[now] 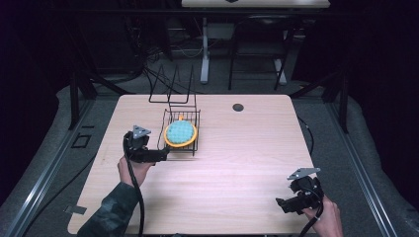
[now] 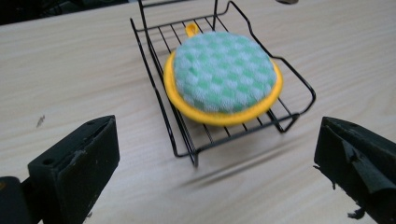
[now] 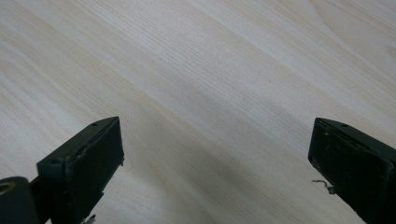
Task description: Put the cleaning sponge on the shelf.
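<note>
A round green-checked pad with a yellow rim [image 2: 224, 79] lies in the black wire rack [image 2: 161, 88] on the table [image 1: 237, 163]. The left gripper [image 1: 160, 155] sits just beside the rack, jaws wide apart. The right gripper [image 1: 281, 205] hangs near the table's front right corner, jaws apart, holding nothing.

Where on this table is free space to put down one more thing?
The table is bare between the wire rack and the right claw, and right of the rack. Crowded: the left side, where the left claw meets the rack holding the round pad.
</note>
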A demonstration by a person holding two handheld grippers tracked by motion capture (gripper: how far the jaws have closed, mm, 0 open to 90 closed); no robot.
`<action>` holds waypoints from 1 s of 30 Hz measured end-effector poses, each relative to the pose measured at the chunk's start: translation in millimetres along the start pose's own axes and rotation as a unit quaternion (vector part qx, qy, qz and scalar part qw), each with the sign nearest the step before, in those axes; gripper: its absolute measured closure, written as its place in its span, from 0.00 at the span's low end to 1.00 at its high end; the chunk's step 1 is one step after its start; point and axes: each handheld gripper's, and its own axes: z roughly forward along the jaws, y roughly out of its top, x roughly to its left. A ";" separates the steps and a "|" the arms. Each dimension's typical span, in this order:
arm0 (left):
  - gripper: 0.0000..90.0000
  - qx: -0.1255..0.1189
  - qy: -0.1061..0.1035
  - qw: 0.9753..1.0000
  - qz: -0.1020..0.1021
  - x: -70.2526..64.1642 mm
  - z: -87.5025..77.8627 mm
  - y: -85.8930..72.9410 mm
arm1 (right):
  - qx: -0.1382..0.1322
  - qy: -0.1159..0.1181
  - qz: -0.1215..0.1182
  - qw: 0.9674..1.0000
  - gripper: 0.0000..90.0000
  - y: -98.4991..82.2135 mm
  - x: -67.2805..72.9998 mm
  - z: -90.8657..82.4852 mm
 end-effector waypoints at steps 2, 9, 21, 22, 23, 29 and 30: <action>0.00 0.004 -0.002 1.000 0.001 0.6 -3.3 -4.3 | -0.001 0.001 0.001 1.000 0.03 0.1 0.3 -0.2; 0.00 0.015 -0.002 1.000 0.005 2.6 -12.4 -23.6 | -0.003 -0.001 0.005 1.000 0.02 -0.5 -0.1 -1.0; 0.00 0.071 -0.018 0.997 0.018 10.3 -26.1 -60.4 | 0.000 -0.009 -0.004 1.000 0.02 -1.1 0.1 -1.0; 0.00 0.071 -0.018 0.997 0.018 10.3 -26.1 -60.4 | 0.000 -0.009 -0.004 1.000 0.02 -1.1 0.1 -1.0; 0.00 0.078 -0.017 0.997 0.023 10.7 -25.5 -63.2 | -0.001 -0.011 -0.004 1.000 0.02 -1.2 0.2 -0.6; 0.00 0.085 -0.021 0.996 0.031 11.1 -21.2 -62.9 | 0.001 -0.011 -0.008 1.000 0.02 -1.4 -0.2 -0.4; 0.00 0.086 -0.022 0.995 0.035 11.2 -20.6 -62.8 | 0.001 -0.010 -0.007 1.000 0.02 -1.4 -0.4 -0.4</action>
